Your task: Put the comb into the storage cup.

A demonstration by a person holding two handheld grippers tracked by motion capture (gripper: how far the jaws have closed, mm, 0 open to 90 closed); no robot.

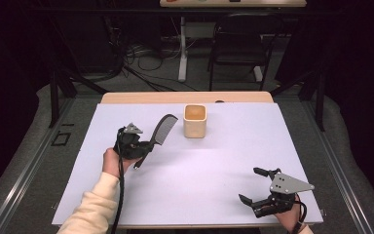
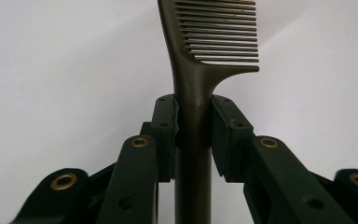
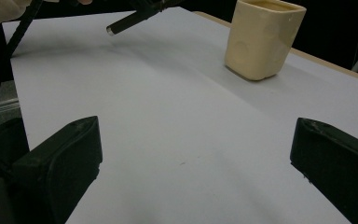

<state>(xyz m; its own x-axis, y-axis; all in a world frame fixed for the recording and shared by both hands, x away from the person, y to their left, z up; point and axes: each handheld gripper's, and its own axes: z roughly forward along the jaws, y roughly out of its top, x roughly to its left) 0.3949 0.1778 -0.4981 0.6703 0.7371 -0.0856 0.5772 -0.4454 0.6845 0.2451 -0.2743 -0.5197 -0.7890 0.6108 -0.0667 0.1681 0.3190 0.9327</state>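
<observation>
- Dim workroom behind, with a dark chair (image 1: 237,45) and floor cables beyond a table (image 1: 185,97) covered by a pale sheet (image 1: 199,180).
- At left, left gripper (image 1: 143,146) clamped tight on the handle of a dark comb (image 2: 193,116), both pads pressed flat against the shaft, seen close in the left gripper view.
- Comb teeth pointing up and away from the jaws in that view; from above, comb (image 1: 161,130) angled toward the far right, toothed end raised near the cup.
- Handle's butt end poking out behind the jaws, visible in the right gripper view as a dark rod over the sheet.
- Hand (image 1: 114,161) in a cream sleeve (image 1: 90,209) wrapped around the gripper body, cable trailing down the forearm.
- At near right, right gripper (image 1: 253,185) spread wide, nothing between its jaws, held low over bare sheet close to the table's front edge.
- Cream cup (image 1: 195,121), squarish with rounded corners, upright on the sheet at far centre, just right of the comb's tip, well apart from the right gripper.
</observation>
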